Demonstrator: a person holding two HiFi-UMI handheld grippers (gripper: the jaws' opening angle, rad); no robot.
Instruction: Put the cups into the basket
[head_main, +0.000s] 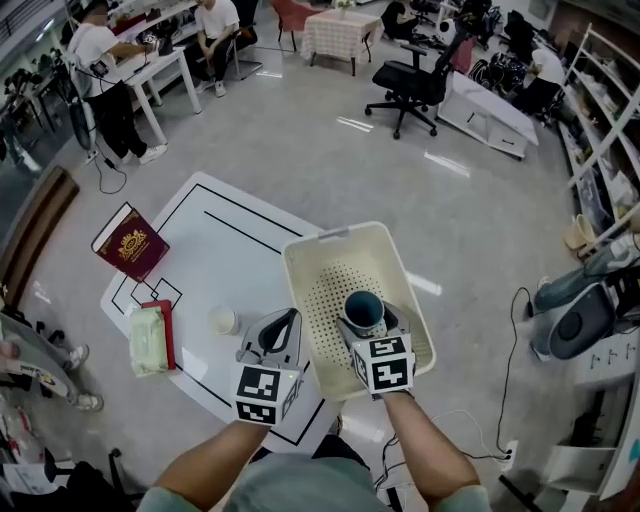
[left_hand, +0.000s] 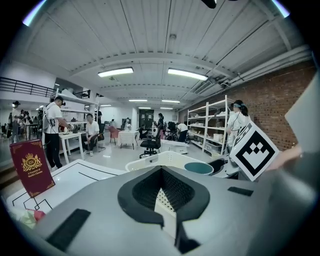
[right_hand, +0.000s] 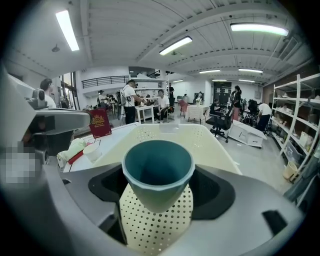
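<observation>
- Our right gripper (right_hand: 157, 186) is clamped on the teal cup (right_hand: 157, 172). Its own view shows the jaws spread round the cup's lower wall. The cup is upright, mouth up, over the basket's (right_hand: 220, 150) perforated floor. We cannot tell whether it touches that floor.
- The head view puts this cup (head_main: 364, 308) in the near half of the basket (head_main: 330, 260), which lies at the tabletop's right edge.
- Our left gripper (left_hand: 162, 192) has its jaws together with nothing between them. Through the gap behind their tips, only its own view shows the basket's dotted side wall.
- From above, the left gripper (head_main: 275, 330) is over the tabletop's near edge, just beside the basket's left wall.
- A white cup (head_main: 222, 320) stands on the table (head_main: 220, 240), left of the left gripper and outside the basket.
- A pale green packet (head_main: 147, 340) lies at the left edge, on a red item (head_main: 165, 330).
- A dark red book (head_main: 131, 243) stands at the far left corner. It has a gold crest, and its lettering is too small for us to read.
- Beyond are a black office chair (head_main: 410, 90) and people at tables.
</observation>
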